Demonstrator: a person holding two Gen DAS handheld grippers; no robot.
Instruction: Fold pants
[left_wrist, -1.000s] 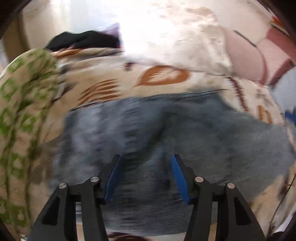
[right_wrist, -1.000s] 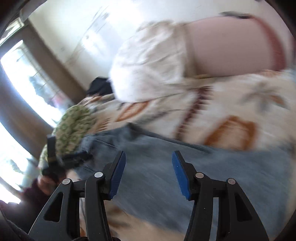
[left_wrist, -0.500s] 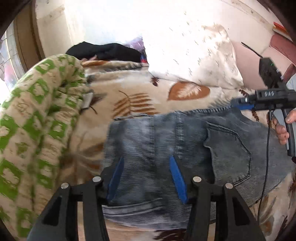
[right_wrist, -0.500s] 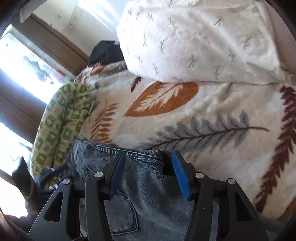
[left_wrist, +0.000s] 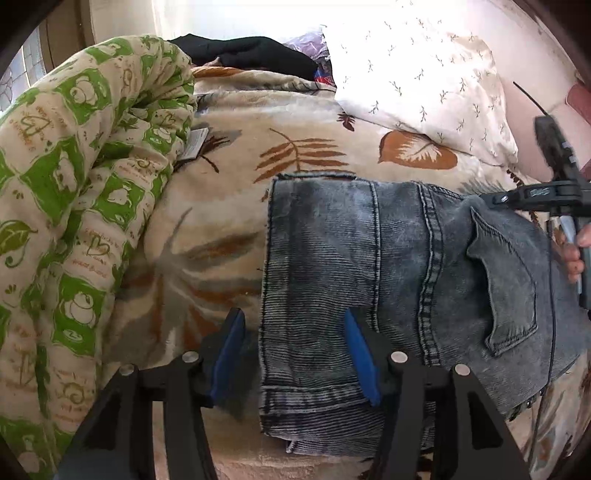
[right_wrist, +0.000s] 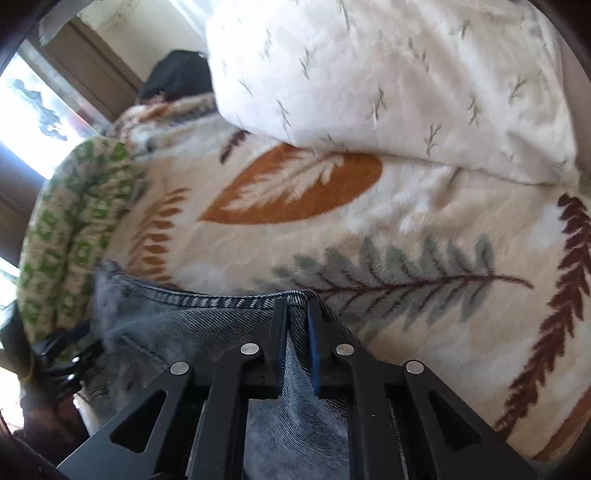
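Grey-blue jeans (left_wrist: 369, 266) lie folded on a leaf-print blanket (left_wrist: 295, 122), back pocket up at the right. My left gripper (left_wrist: 295, 350) is open, its blue pads on either side of the jeans' near left edge by the hem. My right gripper (right_wrist: 297, 317) is shut on the far waistband edge of the jeans (right_wrist: 207, 314); it also shows at the right edge of the left wrist view (left_wrist: 517, 197), in a hand.
A rolled green-and-cream quilt (left_wrist: 74, 184) lies at the left. A white pillow (left_wrist: 424, 81) and a black garment (left_wrist: 251, 51) lie at the back. The blanket (right_wrist: 406, 229) stretches beyond the jeans.
My right gripper has shut on the jeans' waistband edge. My left gripper has shifted left to the jeans' hem edge and stays open.
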